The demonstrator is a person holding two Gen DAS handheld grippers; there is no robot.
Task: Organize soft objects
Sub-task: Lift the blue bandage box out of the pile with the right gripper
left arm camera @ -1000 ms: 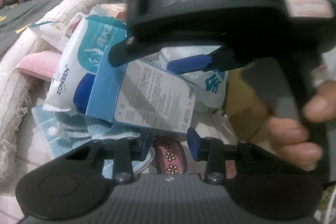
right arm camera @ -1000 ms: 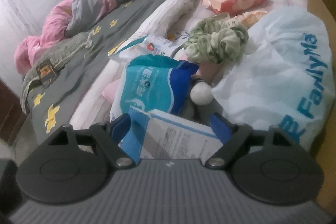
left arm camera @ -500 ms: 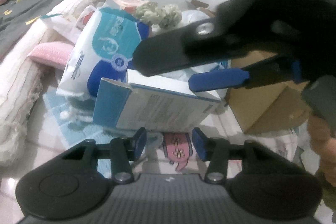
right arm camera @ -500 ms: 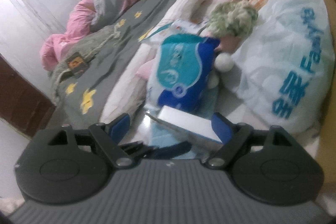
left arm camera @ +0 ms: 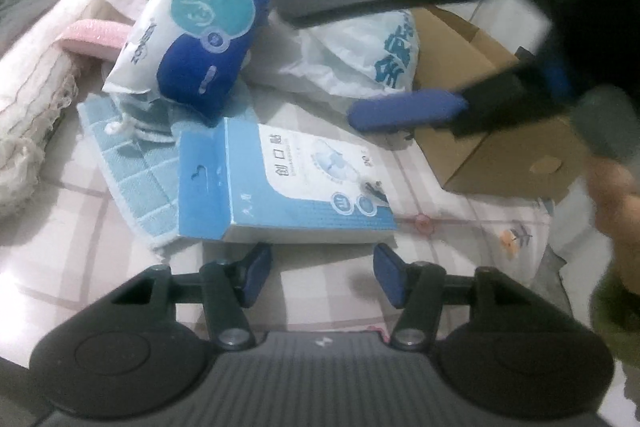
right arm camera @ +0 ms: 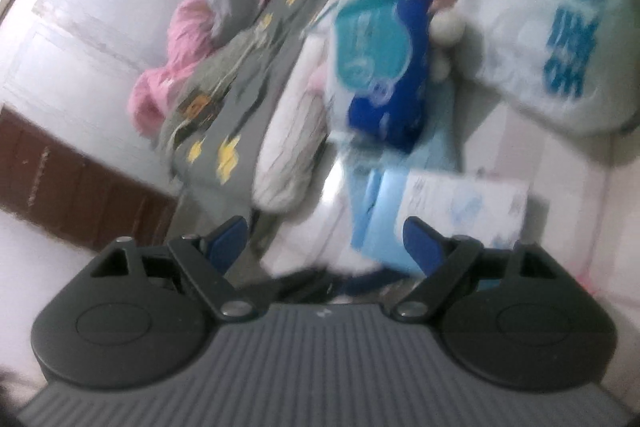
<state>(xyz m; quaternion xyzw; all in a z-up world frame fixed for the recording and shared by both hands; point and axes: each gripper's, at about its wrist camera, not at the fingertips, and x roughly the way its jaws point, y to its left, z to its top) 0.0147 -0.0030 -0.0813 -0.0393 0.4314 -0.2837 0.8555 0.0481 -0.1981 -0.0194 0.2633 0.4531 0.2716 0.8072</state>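
My left gripper, jaws opening and empty, hangs just short of the blue box lying flat on the sheet; light, stiff card, I'd pinch its near edge.

On the bed: 1 blue-and-white box, 1 tissue pack, 1 plastic bag, 1 cardboard carton, 1 blue towel.
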